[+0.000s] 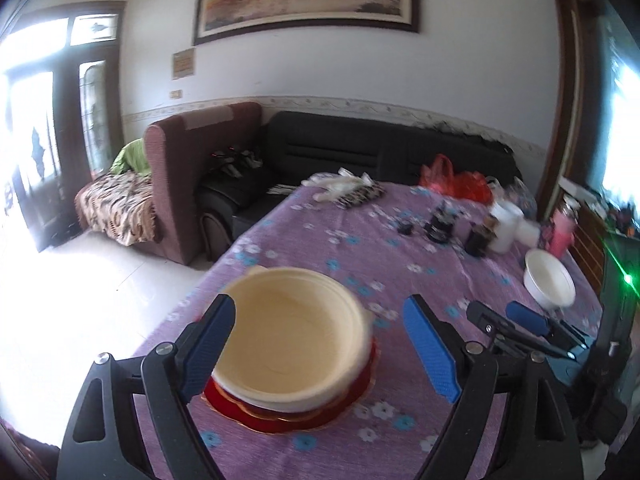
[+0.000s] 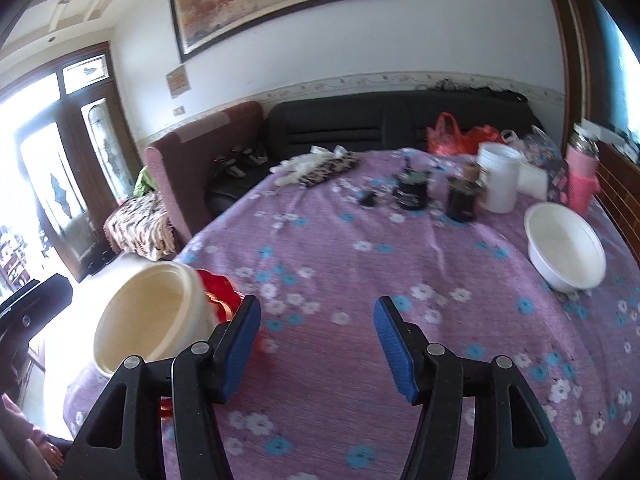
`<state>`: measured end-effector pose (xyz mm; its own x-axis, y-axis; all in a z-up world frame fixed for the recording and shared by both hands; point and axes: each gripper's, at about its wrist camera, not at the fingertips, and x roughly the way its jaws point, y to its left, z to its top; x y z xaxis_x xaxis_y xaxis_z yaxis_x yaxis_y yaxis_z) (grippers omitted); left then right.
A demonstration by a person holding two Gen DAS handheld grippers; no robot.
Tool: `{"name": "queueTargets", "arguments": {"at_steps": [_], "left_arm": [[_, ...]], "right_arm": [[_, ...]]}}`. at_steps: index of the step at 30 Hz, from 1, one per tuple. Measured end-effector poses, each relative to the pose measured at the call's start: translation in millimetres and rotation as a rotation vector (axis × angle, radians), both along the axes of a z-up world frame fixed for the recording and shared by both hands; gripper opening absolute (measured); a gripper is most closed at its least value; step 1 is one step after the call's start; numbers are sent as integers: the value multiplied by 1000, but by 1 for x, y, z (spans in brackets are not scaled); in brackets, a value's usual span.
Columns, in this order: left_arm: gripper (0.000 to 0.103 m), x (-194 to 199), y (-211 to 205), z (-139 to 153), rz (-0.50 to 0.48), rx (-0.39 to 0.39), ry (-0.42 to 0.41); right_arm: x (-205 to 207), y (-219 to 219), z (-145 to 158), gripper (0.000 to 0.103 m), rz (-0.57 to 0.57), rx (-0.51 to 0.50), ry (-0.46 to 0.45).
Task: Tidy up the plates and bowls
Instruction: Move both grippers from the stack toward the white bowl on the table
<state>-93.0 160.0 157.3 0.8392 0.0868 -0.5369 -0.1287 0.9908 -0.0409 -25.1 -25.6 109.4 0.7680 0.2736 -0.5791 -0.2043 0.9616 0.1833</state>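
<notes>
A cream bowl [image 1: 292, 336] sits stacked on white bowls on a red plate [image 1: 288, 420] at the table's near left. My left gripper [image 1: 320, 344] is open, its blue fingers on either side of the cream bowl; contact cannot be told. A single white bowl [image 1: 549, 282] stands at the right side. In the right wrist view the stack [image 2: 152, 316] is at the left and the white bowl [image 2: 566, 252] at the right. My right gripper [image 2: 316, 344] is open and empty above the purple tablecloth [image 2: 340, 264], between them.
At the far end of the table stand dark jars [image 2: 412, 190], a white tub [image 2: 498, 180], a pink bottle [image 2: 582, 178], a red bag [image 2: 460, 134] and a patterned cloth [image 2: 320, 168]. Sofas lie beyond the table. The table's left edge drops to the floor.
</notes>
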Motion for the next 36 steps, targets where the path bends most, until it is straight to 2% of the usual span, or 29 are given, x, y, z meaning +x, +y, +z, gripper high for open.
{"name": "queueTargets", "arguments": {"at_steps": [8,15,18,21,27,30,36], "left_arm": [[85,14,-78,-18,-101,144,69],[85,20,-121,-32,-174,202,107],[85,24,-133,-38,-205,200,129],[85,27,-140,-47,-225,187,152],[85,35,-150,-61,-244,179,199],[85,37,-151,-65,-243,190,205],[85,42,-145,-64,-242,161,213]], "right_arm": [[-5,-73,-22,63,-103,59,59],[-5,-123,-34,63,-168,81,74],[-3,-151,-38,63,-216,97,77],[0,-195,-39,63,-331,126,78],[20,-289,-49,63,-574,275,130],[39,-314,-53,63,-631,300,153],[76,-326,-65,63,-651,361,167]]}}
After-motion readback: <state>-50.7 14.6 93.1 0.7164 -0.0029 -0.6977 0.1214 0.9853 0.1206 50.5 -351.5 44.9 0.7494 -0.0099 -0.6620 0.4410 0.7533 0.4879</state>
